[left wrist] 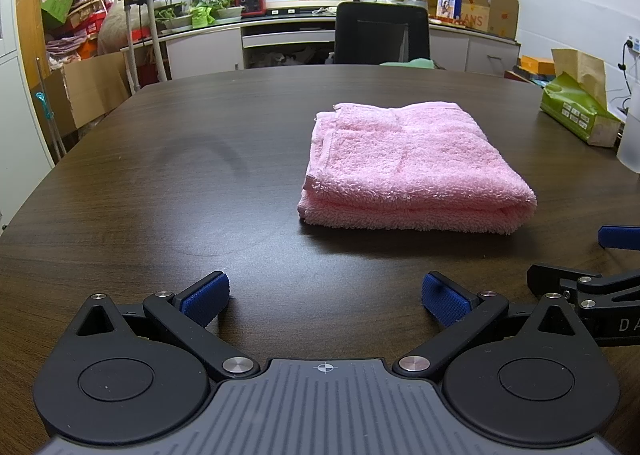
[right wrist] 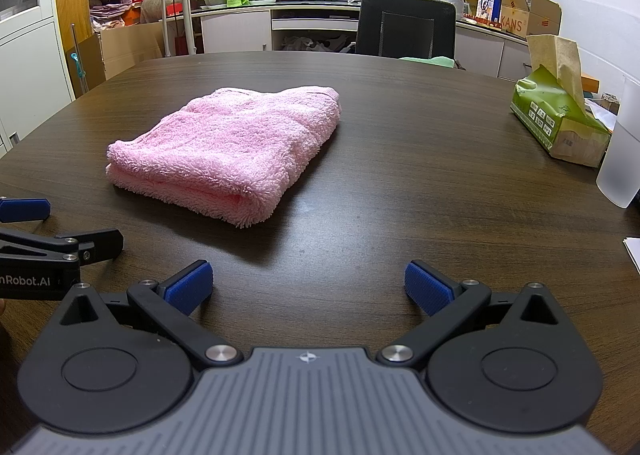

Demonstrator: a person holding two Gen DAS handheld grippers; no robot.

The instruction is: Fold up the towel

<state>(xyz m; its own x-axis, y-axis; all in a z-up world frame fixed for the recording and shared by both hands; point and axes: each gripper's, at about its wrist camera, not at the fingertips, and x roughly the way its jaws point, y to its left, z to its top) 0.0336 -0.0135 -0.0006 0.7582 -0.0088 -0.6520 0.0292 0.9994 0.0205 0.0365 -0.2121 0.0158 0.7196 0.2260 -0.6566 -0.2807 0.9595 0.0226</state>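
A pink towel [left wrist: 408,167] lies folded into a thick rectangle on the dark wooden table [left wrist: 180,183]. It also shows in the right wrist view [right wrist: 232,147]. My left gripper [left wrist: 325,297] is open and empty, hovering near the table's front, short of the towel and to its left. My right gripper [right wrist: 307,287] is open and empty, short of the towel and to its right. Each gripper shows at the edge of the other's view: the right gripper [left wrist: 592,255] at the far right, the left gripper [right wrist: 60,227] at the far left.
A green tissue box [right wrist: 560,123] and a frosted plastic cup [right wrist: 620,159] stand at the table's right edge. White paper [right wrist: 632,251] lies at the right edge. A black office chair [right wrist: 404,25] stands behind the table. Cabinets, boxes and plants line the back wall.
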